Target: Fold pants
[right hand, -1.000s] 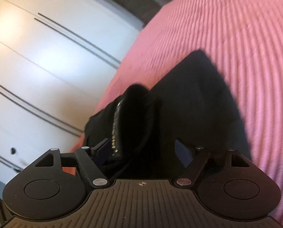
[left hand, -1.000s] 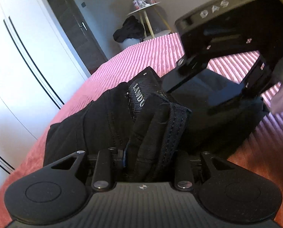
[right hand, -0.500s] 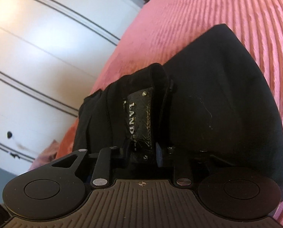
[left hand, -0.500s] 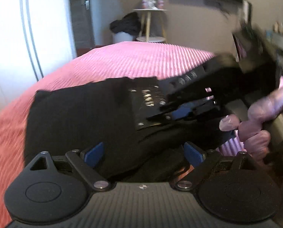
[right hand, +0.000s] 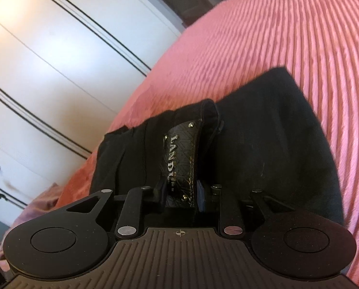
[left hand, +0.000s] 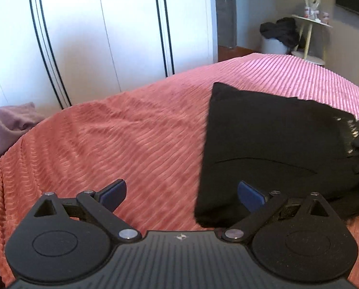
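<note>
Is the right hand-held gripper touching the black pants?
Touching. The right wrist view shows the right hand-held gripper clamped on the pants at the waistband patch.

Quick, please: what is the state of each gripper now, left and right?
Left gripper: open, just opened wide, holds nothing.
Right gripper: just closed on the waistband of the black pants.

Right gripper (right hand: 181,198): jaws have just been closing and now pinch the waistband of the pants, pads pressed on either side of the patch.
Pants (right hand: 271,144): black, folded into a thick bundle lying on the bed, waistband end raised toward the camera.
Patch (right hand: 180,159): glossy black leather label on the waistband, silver letters reading "LANDU", a rivet at each visible corner.
Bed (right hand: 263,38): covered in pink ribbed bedspread, running off to the right.
Wardrobe (right hand: 58,55): white doors with thin black lines, beyond the bed on the left.
</note>
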The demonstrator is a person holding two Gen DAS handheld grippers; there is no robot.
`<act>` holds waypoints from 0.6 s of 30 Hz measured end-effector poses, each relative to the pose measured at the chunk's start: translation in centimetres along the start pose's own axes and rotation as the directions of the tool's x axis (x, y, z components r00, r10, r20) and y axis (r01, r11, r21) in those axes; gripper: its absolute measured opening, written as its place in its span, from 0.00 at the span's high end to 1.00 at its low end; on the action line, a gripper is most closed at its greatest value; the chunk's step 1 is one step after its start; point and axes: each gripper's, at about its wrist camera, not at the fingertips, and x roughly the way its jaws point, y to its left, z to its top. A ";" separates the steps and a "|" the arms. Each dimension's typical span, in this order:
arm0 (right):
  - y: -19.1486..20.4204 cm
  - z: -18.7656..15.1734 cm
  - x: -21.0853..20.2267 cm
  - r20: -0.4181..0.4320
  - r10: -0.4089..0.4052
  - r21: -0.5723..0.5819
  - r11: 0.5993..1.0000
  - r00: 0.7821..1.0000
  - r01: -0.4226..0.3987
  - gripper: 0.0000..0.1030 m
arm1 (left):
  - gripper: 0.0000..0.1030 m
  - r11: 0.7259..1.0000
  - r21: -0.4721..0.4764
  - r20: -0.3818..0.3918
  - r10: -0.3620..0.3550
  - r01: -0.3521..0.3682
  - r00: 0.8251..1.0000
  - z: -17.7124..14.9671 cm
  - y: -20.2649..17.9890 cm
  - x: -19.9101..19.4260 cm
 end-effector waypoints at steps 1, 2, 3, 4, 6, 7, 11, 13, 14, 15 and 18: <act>0.2 0.3 -0.8 0.017 0.006 -0.003 1.000 1.000 -0.006 0.76 | 0.04 1.000 0.003 0.001 0.002 -0.002 1.000 -0.1 0.0 -0.1; 0.5 0.6 -1.6 0.034 0.020 -0.004 1.000 0.999 -0.020 0.77 | 0.04 1.000 0.004 0.004 0.005 -0.005 1.000 0.1 0.0 -0.2; 0.9 0.8 -2.3 0.051 0.026 -0.021 0.999 0.998 -0.025 0.77 | 0.04 1.000 0.001 0.006 0.009 -0.009 1.000 -0.1 -0.1 -0.3; 1.4 0.9 -3.0 0.071 0.010 -0.051 0.999 0.997 -0.007 0.77 | 0.04 1.000 -0.006 0.003 0.011 -0.011 1.000 -0.3 0.2 -0.1; 1.6 1.1 -3.5 0.092 -0.023 -0.071 0.997 0.996 0.029 0.76 | 0.04 0.999 -0.031 -0.015 0.016 -0.016 1.000 -0.4 0.6 0.4; 1.2 1.2 -3.5 0.083 -0.048 -0.063 0.997 0.995 0.054 0.73 | 0.04 0.999 -0.050 -0.022 0.008 -0.009 1.000 -0.3 0.8 0.7; -0.5 0.4 -3.2 0.020 -0.143 -0.039 0.989 0.989 0.144 0.61 | 0.04 0.990 -0.133 -0.041 -0.054 0.048 0.998 -0.2 1.7 1.5; -1.9 -0.5 -3.3 -0.030 -0.102 0.021 0.994 0.994 0.103 0.28 | 0.04 0.983 -0.169 -0.053 -0.080 0.070 0.995 -0.3 1.8 2.0; -2.7 -0.8 -3.4 -0.049 -0.077 0.067 0.995 0.996 0.081 0.28 | 0.04 0.980 -0.185 -0.071 -0.094 0.080 0.993 -0.3 1.8 2.4; -3.7 -1.1 -3.7 -0.072 -0.043 0.122 0.991 0.996 0.051 0.29 | 0.04 0.977 -0.196 -0.088 -0.100 0.081 0.991 -0.3 1.9 2.7; -5.4 -1.7 -3.0 -0.094 0.072 0.245 0.968 0.993 -0.047 0.29 | 0.04 0.974 -0.223 -0.150 -0.078 0.043 0.986 -0.1 1.8 3.9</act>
